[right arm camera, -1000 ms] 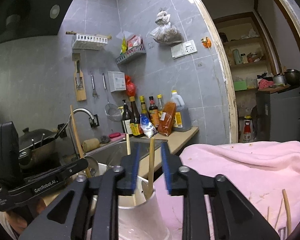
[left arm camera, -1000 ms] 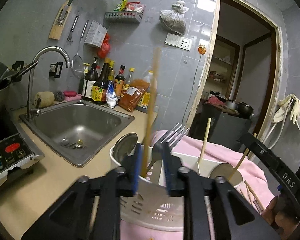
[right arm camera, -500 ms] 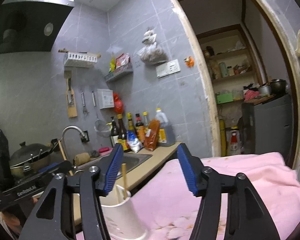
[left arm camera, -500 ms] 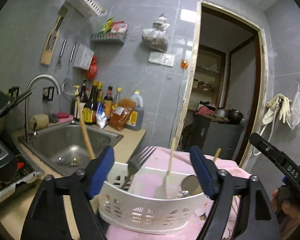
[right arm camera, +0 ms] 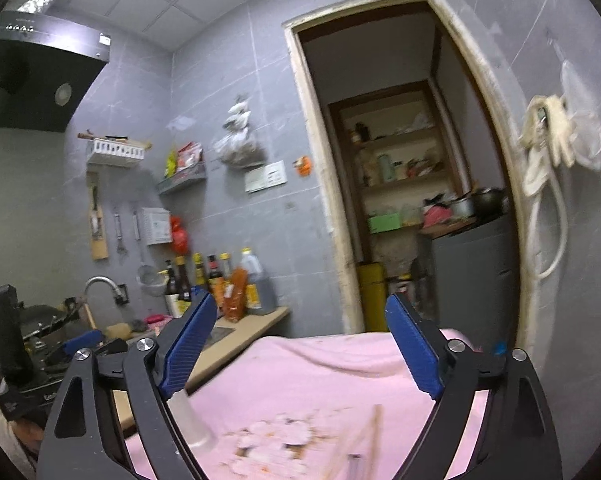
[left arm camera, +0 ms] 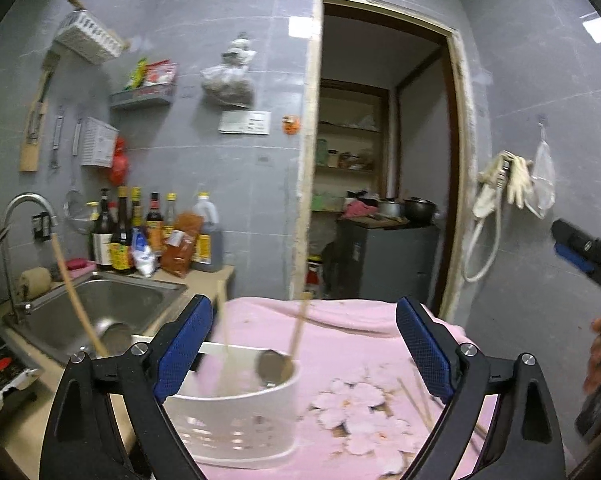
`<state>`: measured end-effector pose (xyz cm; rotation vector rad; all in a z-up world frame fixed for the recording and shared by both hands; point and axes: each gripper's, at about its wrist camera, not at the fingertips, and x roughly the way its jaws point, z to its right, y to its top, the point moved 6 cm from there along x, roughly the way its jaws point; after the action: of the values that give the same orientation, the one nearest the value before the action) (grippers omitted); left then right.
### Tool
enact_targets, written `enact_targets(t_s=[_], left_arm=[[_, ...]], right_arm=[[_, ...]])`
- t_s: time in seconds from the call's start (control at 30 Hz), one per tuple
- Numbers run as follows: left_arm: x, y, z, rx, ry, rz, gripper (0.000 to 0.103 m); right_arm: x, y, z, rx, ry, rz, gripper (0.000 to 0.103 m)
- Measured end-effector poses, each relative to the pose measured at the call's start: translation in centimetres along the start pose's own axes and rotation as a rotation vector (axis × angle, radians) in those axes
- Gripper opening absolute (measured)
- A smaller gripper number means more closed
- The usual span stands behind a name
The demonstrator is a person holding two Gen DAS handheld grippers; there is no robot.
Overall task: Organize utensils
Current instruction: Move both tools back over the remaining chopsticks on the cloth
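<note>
A white slotted utensil holder [left arm camera: 236, 412] stands on a pink flowered cloth [left arm camera: 352, 344]. In it stand chopsticks [left arm camera: 299, 330], a metal spoon [left arm camera: 270, 366] and a long wooden handle [left arm camera: 74, 296] that leans left. My left gripper [left arm camera: 303, 314] hovers just behind and above the holder, its jaws opening wide with nothing between the pads. My right gripper [right arm camera: 300, 312] is also opening with nothing in it, above the cloth; the holder [right arm camera: 190, 420] shows blurred at its lower left. Loose chopsticks [left arm camera: 416, 400] lie on the cloth to the right and appear blurred as chopsticks [right arm camera: 364, 440] in the right wrist view.
A steel sink [left arm camera: 100, 300] with a curved tap [left arm camera: 24, 204] lies left of the cloth, and sauce bottles [left arm camera: 152, 236] line the wall behind it. A cooktop [left arm camera: 0, 376] sits at far left. An open doorway [left arm camera: 380, 184] faces me. A hand [left arm camera: 598, 360] shows at right.
Both grippers were shut on chopsticks standing in the holder. They have let go, opened wide and drawn back and up, so the holder now sits lower in both views.
</note>
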<state>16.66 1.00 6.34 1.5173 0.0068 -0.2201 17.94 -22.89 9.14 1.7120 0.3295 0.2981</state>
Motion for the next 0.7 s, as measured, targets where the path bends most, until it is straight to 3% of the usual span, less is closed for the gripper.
enact_targets(t_s=[0.13,0.43,0.7], left_arm=[[0.2,0.2,2.1,0.006,-0.061,-0.018,0.09],[0.9,-0.2,6.6,0.02,-0.184,-0.106,0.09],[4.7,-4.8,8.1,0.002,-0.206,-0.322,0.09]], right_arm=[[-3.1,1.8,1.5,-0.047,-0.066,-0.008,0.093],[-7.8,3.5,2.3,-0.179,-0.154,-0.124,0.103],[-6.4,-1.8,4.2,-0.152,-0.162,-0.271,0.103]])
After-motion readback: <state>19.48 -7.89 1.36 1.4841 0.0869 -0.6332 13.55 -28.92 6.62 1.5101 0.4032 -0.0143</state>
